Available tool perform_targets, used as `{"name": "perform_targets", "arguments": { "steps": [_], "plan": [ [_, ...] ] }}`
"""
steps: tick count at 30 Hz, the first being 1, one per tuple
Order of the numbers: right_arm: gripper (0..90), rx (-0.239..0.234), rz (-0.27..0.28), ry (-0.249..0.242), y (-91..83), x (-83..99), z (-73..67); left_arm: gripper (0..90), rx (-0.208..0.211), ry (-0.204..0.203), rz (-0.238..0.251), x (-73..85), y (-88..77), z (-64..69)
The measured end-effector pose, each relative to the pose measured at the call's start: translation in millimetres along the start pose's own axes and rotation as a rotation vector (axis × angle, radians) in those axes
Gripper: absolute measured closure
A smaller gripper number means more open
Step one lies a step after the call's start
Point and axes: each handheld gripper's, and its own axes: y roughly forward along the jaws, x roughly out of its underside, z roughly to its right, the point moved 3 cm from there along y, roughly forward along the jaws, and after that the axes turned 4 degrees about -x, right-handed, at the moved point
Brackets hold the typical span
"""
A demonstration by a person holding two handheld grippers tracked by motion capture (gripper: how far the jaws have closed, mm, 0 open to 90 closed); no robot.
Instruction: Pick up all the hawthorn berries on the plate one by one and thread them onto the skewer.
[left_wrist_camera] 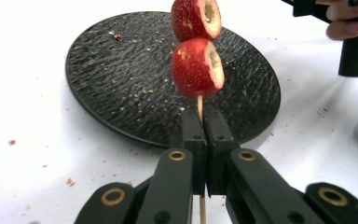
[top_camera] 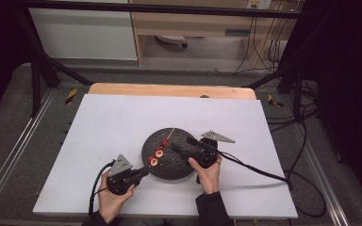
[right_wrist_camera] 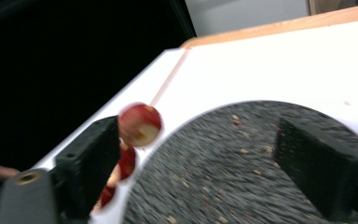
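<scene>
Pinching the thin wooden skewer (left_wrist_camera: 199,106) between pressed-together jaws, the left gripper (left_wrist_camera: 204,135) holds its red fruit pieces (left_wrist_camera: 196,67) above the near rim of the black plate (left_wrist_camera: 121,84). The right gripper (right_wrist_camera: 205,163) hangs over that plate, jaws spread, nothing between them.

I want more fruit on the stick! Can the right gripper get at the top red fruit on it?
Probably yes. The right gripper has its jaws open over the black plate, and the top red fruit on the skewer sits right beside one jaw, nothing between.
</scene>
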Motion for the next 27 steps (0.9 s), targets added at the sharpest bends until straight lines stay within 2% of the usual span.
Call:
{"name": "perform_targets", "arguments": {
  "steps": [3, 6, 10, 13, 17, 21, 22, 27],
  "plan": [
    [5.7, 0.022, -0.058, -0.038, -6.0, -1.1, 7.5, 88.8, -0.001, 0.005, -0.016, -2.1, -3.2, -4.7],
    [3.0, 0.031, -0.107, -0.107, -14.0, -1.8, 14.4, 88.8, 0.008, 0.010, -0.036, -6.4, -4.8, -8.1],
    [1.1, 0.045, -0.189, -0.169, -26.3, 0.1, 22.5, 88.8, 0.012, 0.024, -0.075, -16.1, -5.0, -12.8],
    [0.6, 0.060, -0.226, -0.221, -36.8, 3.5, 29.2, 88.7, 0.004, 0.045, -0.104, -25.0, -2.6, -15.1],
    [0.6, 0.050, -0.261, -0.236, -53.4, 11.6, 40.3, 88.7, 0.006, 0.063, -0.148, -36.6, 5.8, -17.4],
    [0.5, 0.075, -0.305, -0.274, -70.0, 21.8, 52.3, 88.7, -0.003, 0.089, -0.198, -45.7, 16.8, -18.5],
    [0.5, 0.081, -0.315, -0.269, -74.6, 24.6, 55.5, 88.7, -0.005, 0.090, -0.206, -47.3, 19.8, -18.3],
    [0.5, 0.089, -0.326, -0.277, -90.8, 33.9, 64.4, 88.7, -0.013, 0.116, -0.264, -52.6, 34.8, -14.8]
  ]
}}
